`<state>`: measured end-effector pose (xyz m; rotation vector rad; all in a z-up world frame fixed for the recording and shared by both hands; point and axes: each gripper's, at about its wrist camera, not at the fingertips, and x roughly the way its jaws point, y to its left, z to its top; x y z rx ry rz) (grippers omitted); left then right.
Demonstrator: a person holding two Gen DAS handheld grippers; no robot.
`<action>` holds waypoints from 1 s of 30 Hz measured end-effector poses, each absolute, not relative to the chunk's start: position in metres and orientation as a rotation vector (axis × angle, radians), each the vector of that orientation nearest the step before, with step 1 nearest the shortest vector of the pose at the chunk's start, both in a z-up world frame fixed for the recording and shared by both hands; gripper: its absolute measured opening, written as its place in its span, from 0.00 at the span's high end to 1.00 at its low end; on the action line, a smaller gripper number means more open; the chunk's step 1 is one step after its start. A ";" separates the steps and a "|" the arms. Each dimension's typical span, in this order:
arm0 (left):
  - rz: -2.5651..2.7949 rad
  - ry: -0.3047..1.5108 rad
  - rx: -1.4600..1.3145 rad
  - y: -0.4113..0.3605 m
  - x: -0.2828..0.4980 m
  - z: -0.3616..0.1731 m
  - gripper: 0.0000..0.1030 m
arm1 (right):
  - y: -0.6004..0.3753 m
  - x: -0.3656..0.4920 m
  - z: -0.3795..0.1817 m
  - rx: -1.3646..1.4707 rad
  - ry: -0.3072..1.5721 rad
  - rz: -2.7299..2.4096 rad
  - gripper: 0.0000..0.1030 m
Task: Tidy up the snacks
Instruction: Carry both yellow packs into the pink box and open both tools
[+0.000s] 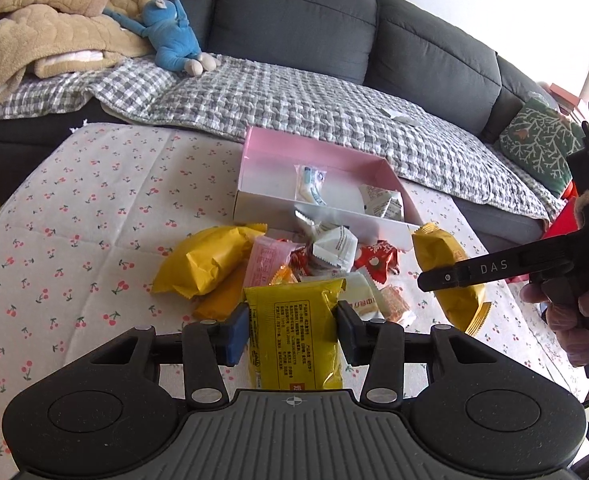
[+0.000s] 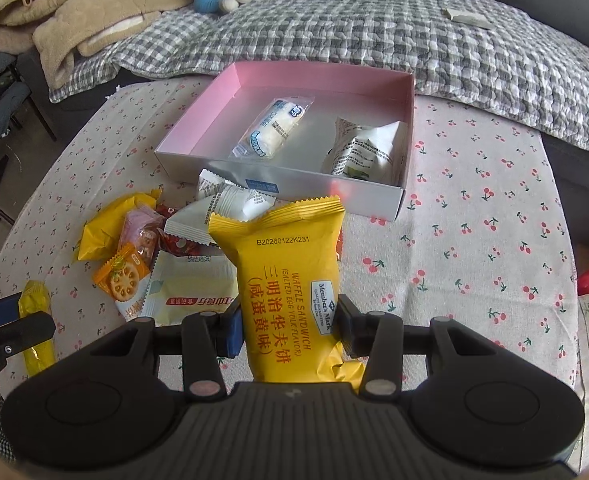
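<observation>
Right packet: a yellow waffle sandwich packet (image 2: 290, 296) is clamped across its width by the right gripper (image 2: 288, 330), lifted off the cloth near the table's front edge, long axis pointing at the box, probably so it can go in lengthwise.
Left packet: a second yellow packet (image 1: 294, 336), printed back facing up, is pinched the same way by the left gripper (image 1: 292, 330); both tongs are closed on a snack, so each hand seems to carry one load.
Box: the pink-lined box (image 2: 214, 92) sits toward the table's far edge, open side up; it already holds a clear-wrapped roll (image 2: 272, 128) mid-floor and a white pouch (image 2: 364, 148) against its right wall.
Free space: the box's left half looks bare, the likely spot for both yellow packets.
Pile: loose snacks (image 2: 146, 256) lie heaped just before the box's front wall, awaiting sorting.
Table: cherry-print tablecloth (image 2: 474, 240).
</observation>
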<state>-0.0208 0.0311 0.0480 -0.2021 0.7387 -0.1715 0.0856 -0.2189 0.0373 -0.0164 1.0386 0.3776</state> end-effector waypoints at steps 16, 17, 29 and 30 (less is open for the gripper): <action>-0.219 0.687 -0.148 0.015 0.059 0.073 0.58 | -0.232 0.125 0.032 0.129 1.014 0.324 0.60; -0.221 0.688 -0.137 0.013 0.065 0.072 0.58 | -0.235 0.128 0.031 0.138 1.009 0.317 0.60; -0.198 0.730 -0.029 -0.015 0.171 0.056 0.58 | -0.268 0.183 0.019 0.479 0.971 0.282 0.60; -0.181 0.728 0.001 -0.017 0.180 0.055 0.58 | -0.267 0.188 0.018 0.495 0.971 0.283 0.60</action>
